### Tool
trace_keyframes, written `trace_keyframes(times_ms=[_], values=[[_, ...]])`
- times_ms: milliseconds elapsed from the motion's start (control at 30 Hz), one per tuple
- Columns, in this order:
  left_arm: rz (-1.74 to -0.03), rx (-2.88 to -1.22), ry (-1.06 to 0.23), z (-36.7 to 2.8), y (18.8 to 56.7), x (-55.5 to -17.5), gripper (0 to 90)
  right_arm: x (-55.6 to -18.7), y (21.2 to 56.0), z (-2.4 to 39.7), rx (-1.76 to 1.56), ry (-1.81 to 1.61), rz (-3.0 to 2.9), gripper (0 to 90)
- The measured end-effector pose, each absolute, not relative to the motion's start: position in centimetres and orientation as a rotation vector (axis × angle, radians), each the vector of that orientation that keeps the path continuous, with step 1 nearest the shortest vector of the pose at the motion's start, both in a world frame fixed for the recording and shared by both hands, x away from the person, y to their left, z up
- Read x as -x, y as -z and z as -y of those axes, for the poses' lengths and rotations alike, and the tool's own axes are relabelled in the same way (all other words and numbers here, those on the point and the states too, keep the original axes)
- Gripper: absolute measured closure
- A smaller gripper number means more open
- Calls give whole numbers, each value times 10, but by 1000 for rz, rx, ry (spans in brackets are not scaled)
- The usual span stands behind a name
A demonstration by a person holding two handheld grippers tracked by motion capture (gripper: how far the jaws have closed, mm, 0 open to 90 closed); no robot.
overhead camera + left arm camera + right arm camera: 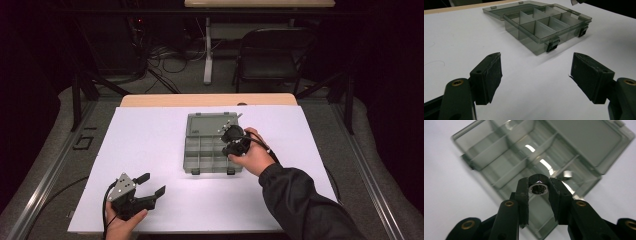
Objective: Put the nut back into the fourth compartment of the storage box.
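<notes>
Right tongs (538, 187) clamped on hex nut (538, 188) above compartment box (506, 167); left tongs (536, 75) gaping wide, empty.

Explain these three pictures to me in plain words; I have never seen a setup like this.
A person at a table holds a hand-operated two-jaw gripper in each hand. One camera looks down from above; the other two ride on the grippers and look along their jaws. On the white table top lies a clear compartment box with its lid open. The right gripper, over the box, is shut on a metal hex nut; another small metal piece sits in a compartment. The left gripper rests open and empty.
</notes>
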State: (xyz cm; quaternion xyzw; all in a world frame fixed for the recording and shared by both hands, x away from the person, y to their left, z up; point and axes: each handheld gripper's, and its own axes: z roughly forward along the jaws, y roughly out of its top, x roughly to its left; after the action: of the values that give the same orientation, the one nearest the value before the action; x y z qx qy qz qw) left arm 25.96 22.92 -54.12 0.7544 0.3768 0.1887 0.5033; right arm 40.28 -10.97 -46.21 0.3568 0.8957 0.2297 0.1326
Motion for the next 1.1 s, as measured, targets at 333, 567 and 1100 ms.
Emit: trace_keyframes(times_ms=[333,567,1100], values=[[-910,-1821,-456,-229,541,-260,249,-437,482,121,-1193,-636,-2507,702],[-914,-1814,-456,-230,541,-259,249,-447,491,125,-1236,-547,-2522,702],[-924,-1820,-461,-230,542,-259,249,-436,480,135,-1230,-644,-2496,537]])
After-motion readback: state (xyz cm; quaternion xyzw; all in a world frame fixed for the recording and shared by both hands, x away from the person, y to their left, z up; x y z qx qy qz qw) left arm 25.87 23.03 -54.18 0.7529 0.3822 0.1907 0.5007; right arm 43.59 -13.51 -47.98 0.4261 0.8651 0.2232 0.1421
